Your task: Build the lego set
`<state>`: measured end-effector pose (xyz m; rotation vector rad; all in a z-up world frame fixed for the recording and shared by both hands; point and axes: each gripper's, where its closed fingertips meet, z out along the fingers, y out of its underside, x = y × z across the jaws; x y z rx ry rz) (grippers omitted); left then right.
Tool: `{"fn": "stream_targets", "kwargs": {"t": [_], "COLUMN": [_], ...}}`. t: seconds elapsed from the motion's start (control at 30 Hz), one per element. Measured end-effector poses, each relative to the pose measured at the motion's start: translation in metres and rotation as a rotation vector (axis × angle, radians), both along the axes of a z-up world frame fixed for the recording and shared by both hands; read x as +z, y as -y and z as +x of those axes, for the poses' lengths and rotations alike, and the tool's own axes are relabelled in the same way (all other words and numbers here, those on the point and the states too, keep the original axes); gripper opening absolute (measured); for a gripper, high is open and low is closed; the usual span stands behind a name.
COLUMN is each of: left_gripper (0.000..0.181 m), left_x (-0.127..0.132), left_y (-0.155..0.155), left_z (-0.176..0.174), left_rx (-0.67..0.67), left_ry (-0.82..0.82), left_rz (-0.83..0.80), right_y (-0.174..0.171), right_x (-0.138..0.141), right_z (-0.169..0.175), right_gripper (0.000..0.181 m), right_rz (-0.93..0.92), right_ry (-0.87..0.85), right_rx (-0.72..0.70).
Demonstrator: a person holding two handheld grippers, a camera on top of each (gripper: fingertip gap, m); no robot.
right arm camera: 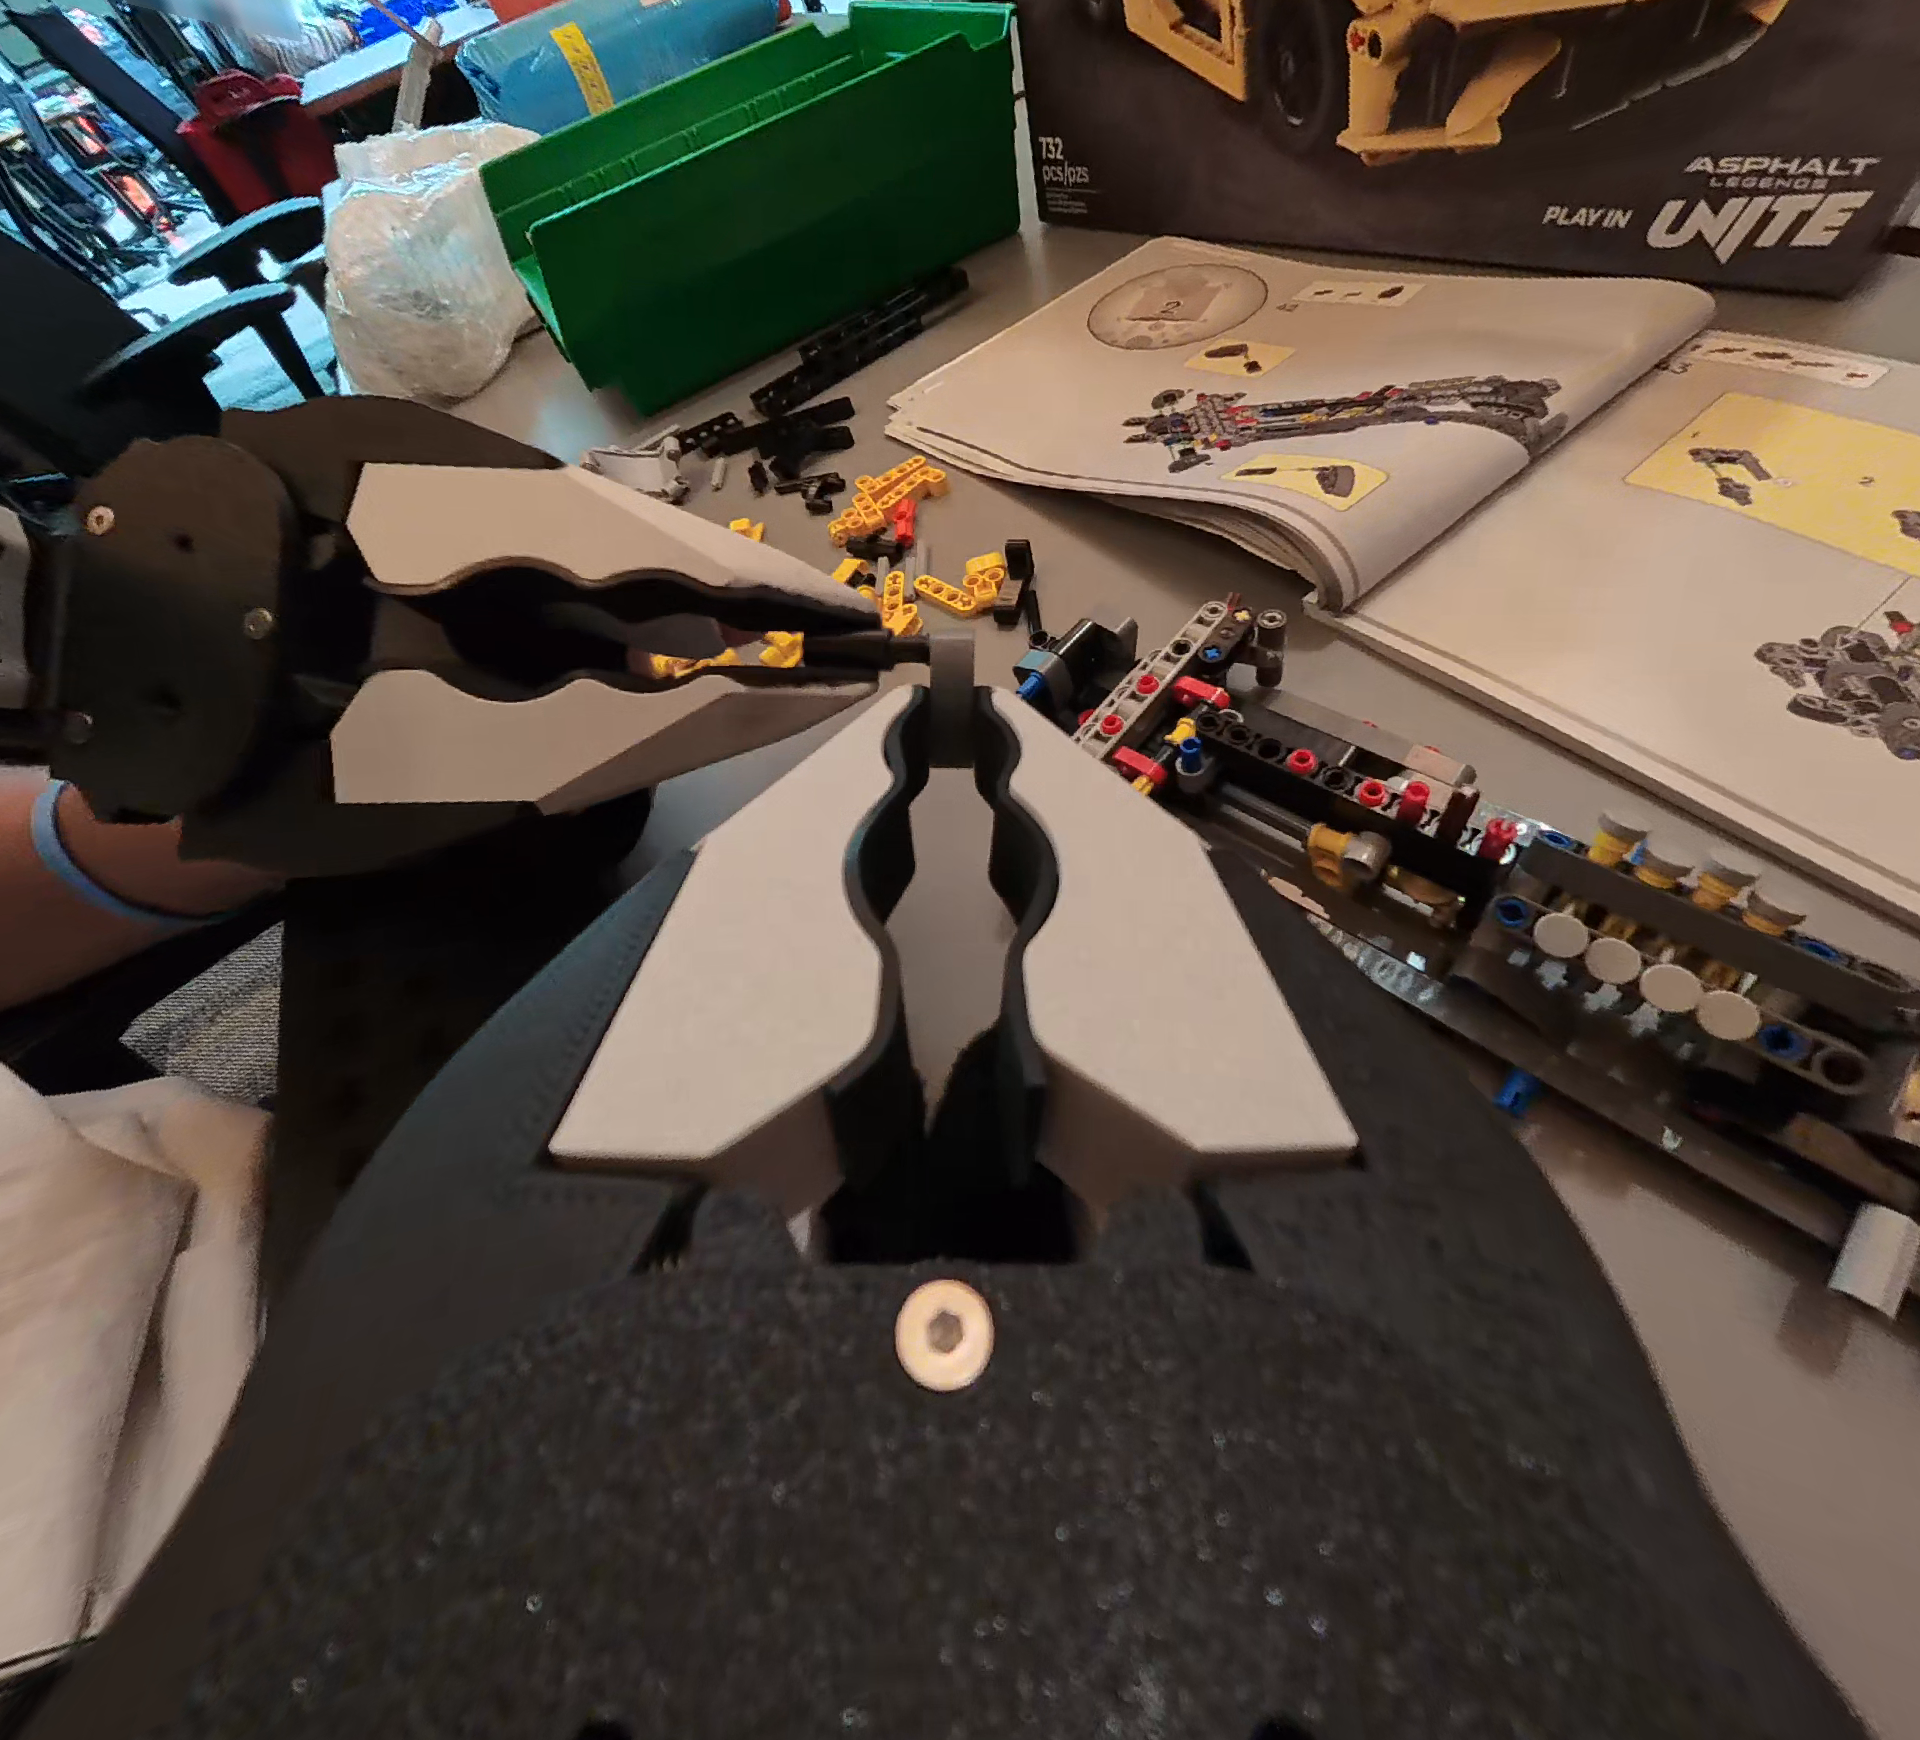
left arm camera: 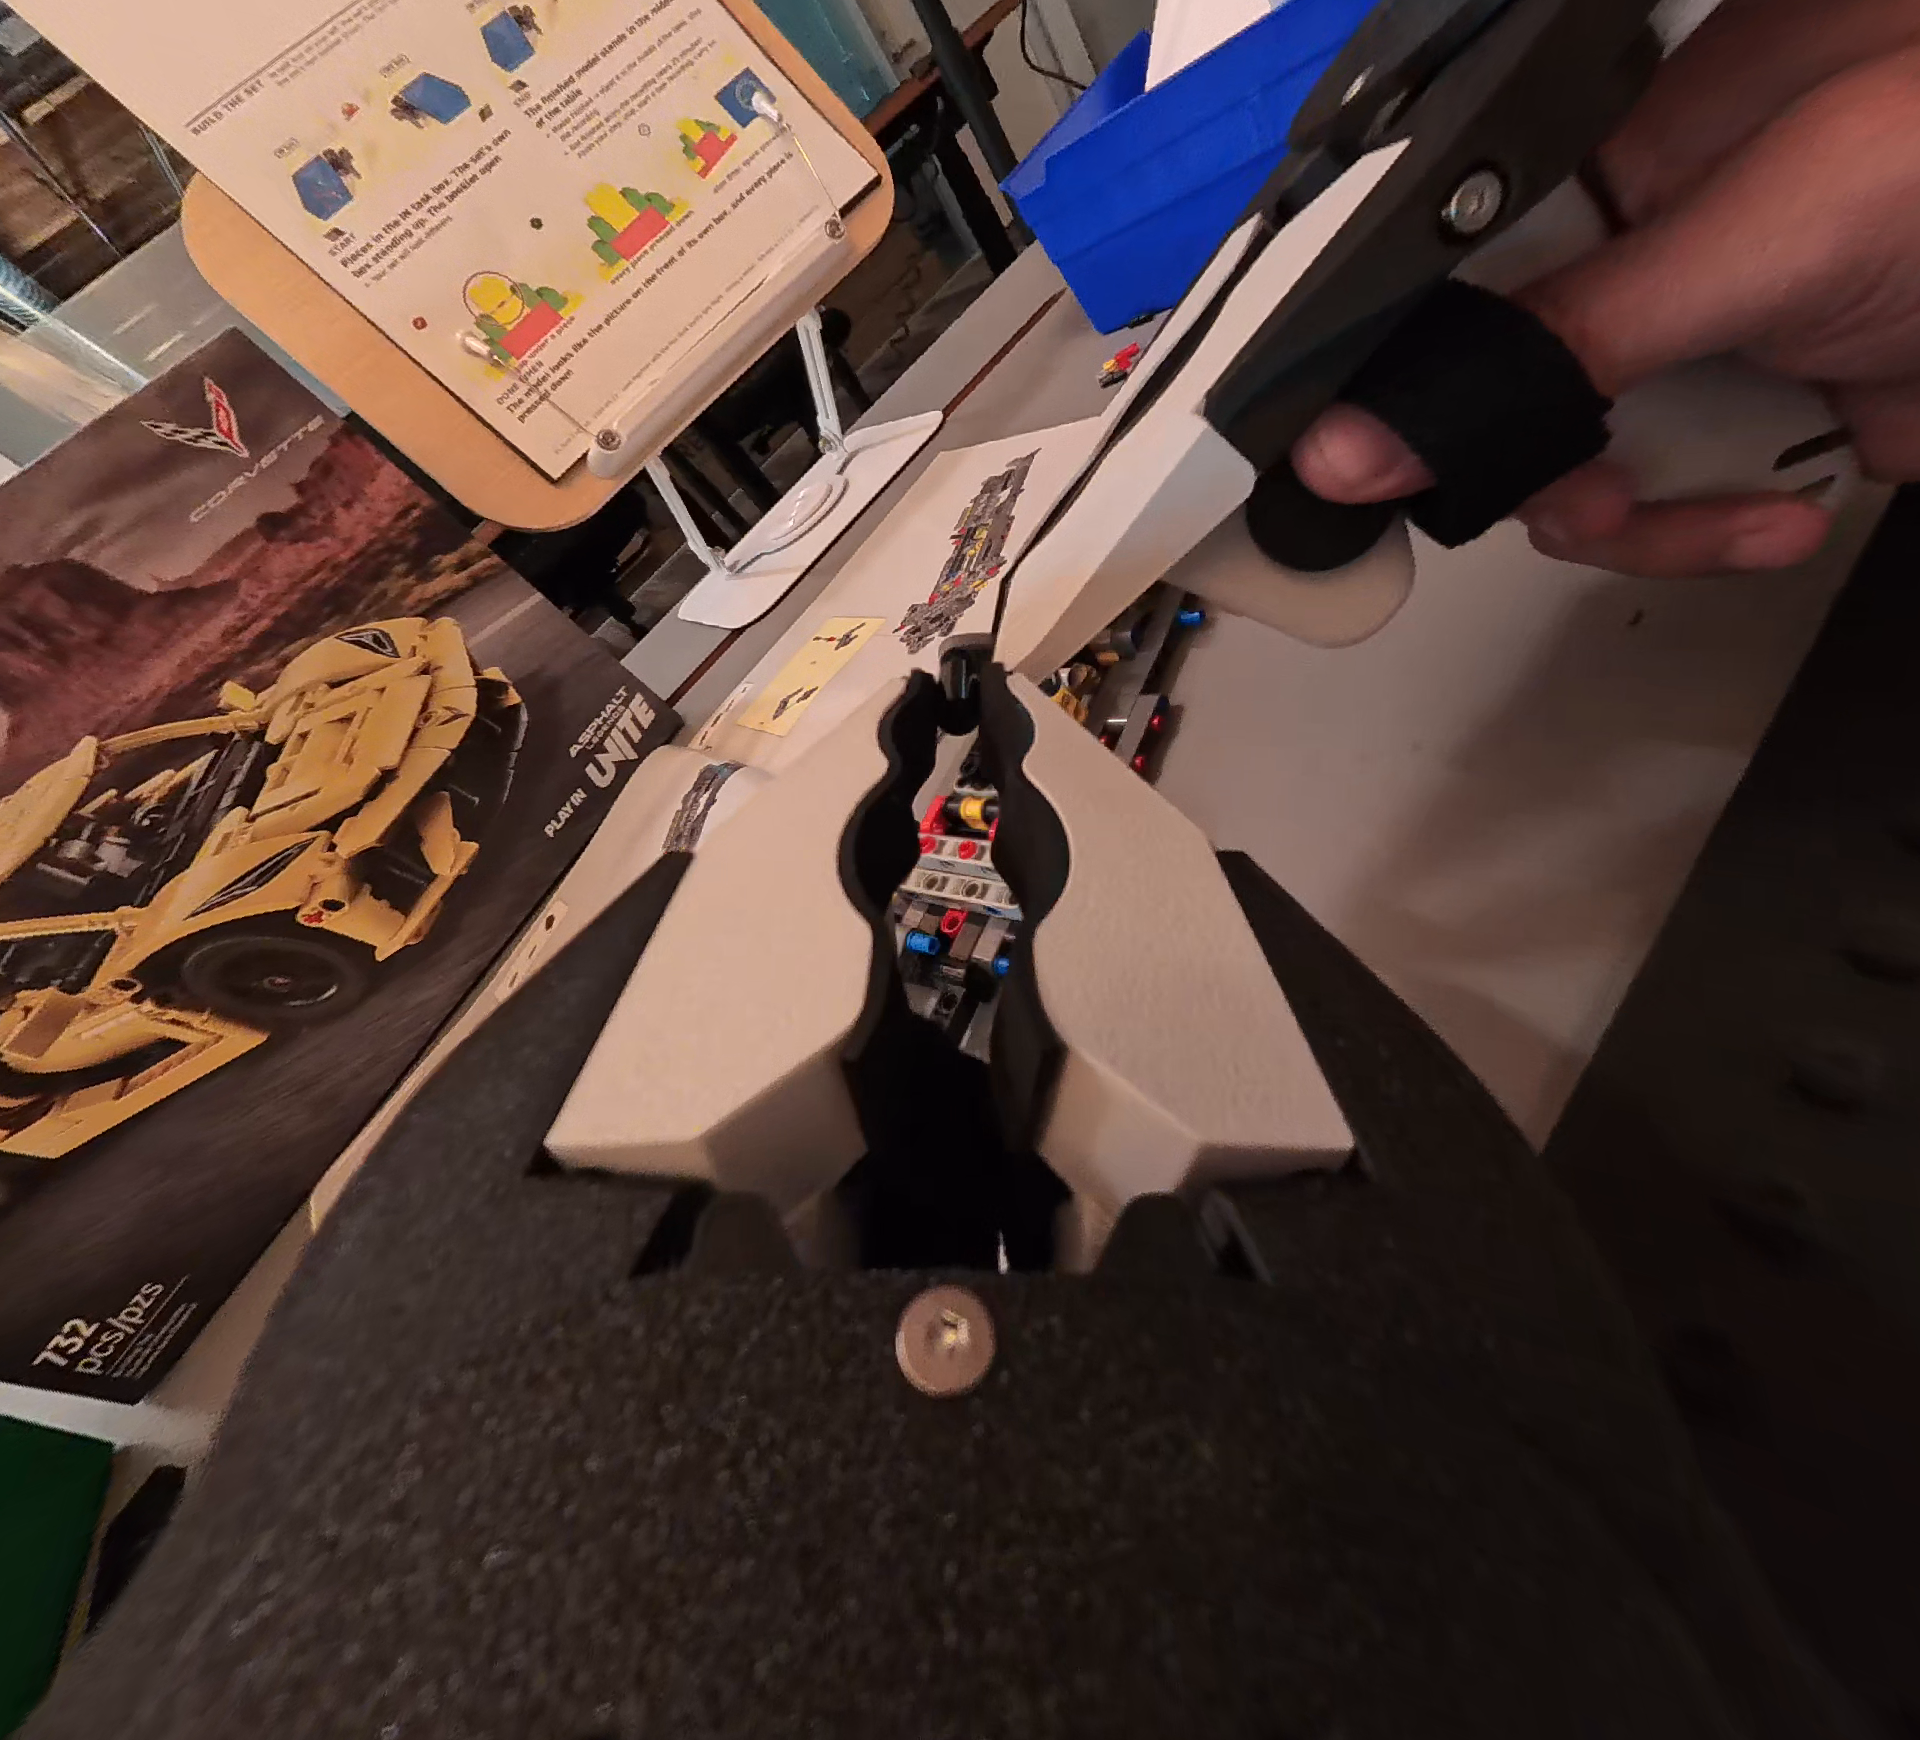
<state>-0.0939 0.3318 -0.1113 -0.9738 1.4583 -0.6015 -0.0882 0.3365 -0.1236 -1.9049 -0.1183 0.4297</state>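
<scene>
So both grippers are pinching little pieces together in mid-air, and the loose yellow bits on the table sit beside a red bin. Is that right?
Nearly: the bin beside the loose yellow pieces is green, as the right wrist view shows. The left gripper and right gripper do meet, each pinching a small dark piece.

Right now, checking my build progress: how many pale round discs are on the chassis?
4, in one slanting row on the chassis's near side: first disc, second disc, third disc, fourth disc. More may be hidden on its far side.
</scene>
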Motion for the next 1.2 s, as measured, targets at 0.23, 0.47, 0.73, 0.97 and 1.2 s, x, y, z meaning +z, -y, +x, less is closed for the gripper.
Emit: {"fn": "stream_targets", "kwargs": {"t": [0.23, 0.47, 0.73, 0.97, 1.2], "left_gripper": [0.006, 0.006, 0.013, 0.034, 0.028], "left_x": [-0.001, 0.002, 0.001, 0.024, 0.024], "left_y": [-0.001, 0.000, 0.007, 0.031, 0.050], "left_z": [0.000, 0.000, 0.003, -0.022, -0.030], "left_rx": [0.014, -0.008, -0.101, -0.543, -0.679], "left_ry": [-0.005, 0.019, 0.034, 0.040, 0.000], "left_rz": [-0.009, -0.051, -0.219, -0.733, -0.717], "right_y": [0.000, 0.001, 0.000, 0.029, 0.038], "right_x": [0.000, 0.004, 0.003, 0.014, 0.022], "right_z": [0.002, -0.002, 0.002, -0.028, -0.042], "right_gripper": [0.007, 0.007, 0.007, 0.007, 0.007], "right_rz": [0.024, 0.052, 0.056, 0.115, 0.134], "right_ry": [0.141, 0.165, 0.093, 0.010, -0.052], "right_rx": [-0.044, -0.022, -0.004, 0.297, 0.387]}}
